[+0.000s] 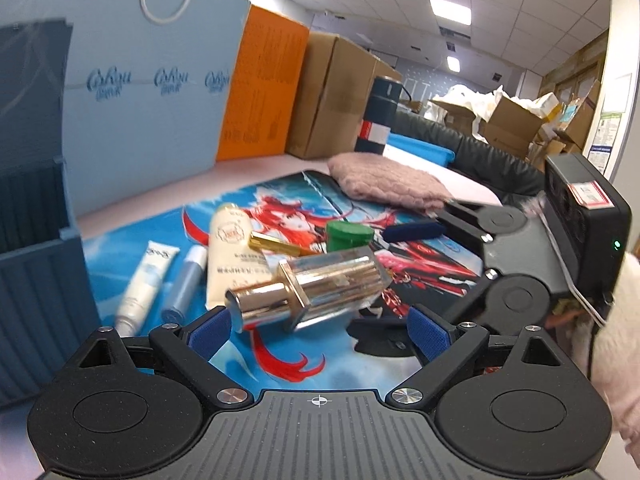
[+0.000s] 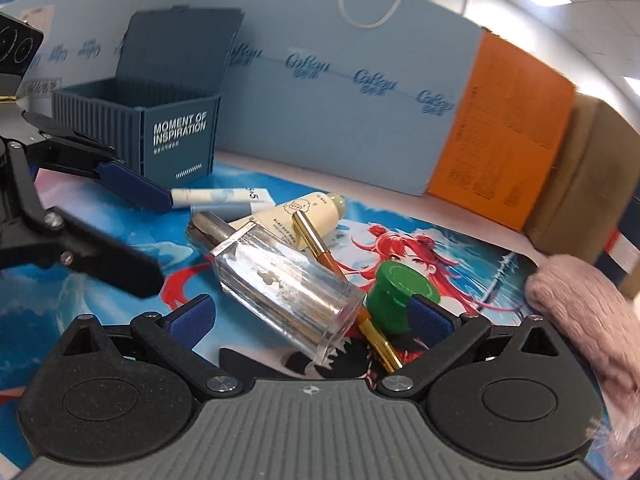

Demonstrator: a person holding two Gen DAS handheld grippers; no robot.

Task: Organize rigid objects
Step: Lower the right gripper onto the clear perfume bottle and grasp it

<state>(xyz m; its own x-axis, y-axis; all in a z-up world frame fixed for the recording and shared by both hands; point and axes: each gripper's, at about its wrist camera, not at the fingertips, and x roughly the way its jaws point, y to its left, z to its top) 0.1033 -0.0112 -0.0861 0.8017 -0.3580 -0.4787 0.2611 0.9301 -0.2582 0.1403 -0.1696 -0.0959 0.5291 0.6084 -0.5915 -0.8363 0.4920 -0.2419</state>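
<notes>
**Observer:** Where is the bottle sitting?

**Operator:** I am seeing the clear rectangular glass perfume bottle with a shiny metal cap [image 1: 316, 292] lying on its side on the blue anime-print mat [image 1: 280, 364] that is covering the desk. It is lying between the two tools, cap toward my left one, flat base toward my right one.

**Observer:** And the tools?

**Operator:** My left tool [image 1: 318, 330] is standing spread wide, its blue fingertips [image 1: 210, 330] apart on either side of the cap end; I cannot tell whether they are touching it. My right tool [image 2: 310, 318] is also spread, gripping nothing, with the bottle's base [image 2: 320, 320] lying between its pads.

**Observer:** What is lying around the bottle?

**Operator:** A slim gold pen-like tube [image 2: 316, 244] is running under the bottle, and a green plastic screw cap [image 2: 394, 288] is sitting just beside my right tool's right pad. A cream lotion bottle [image 1: 230, 252] is lying behind the glass one, with a white squeeze tube [image 1: 144, 284] and a pale blue cylinder [image 1: 186, 284] beside it.

**Observer:** Farther out?

**Operator:** A dark blue container-style box with its lid up [image 2: 160, 128] is standing at the mat's far left. A fluffy pink pouch [image 1: 388, 178] is resting at the mat's right edge. A light blue paper bag [image 2: 340, 80], an orange carton [image 2: 504, 132] and a brown cardboard box [image 1: 332, 96] are lining the back.
</notes>
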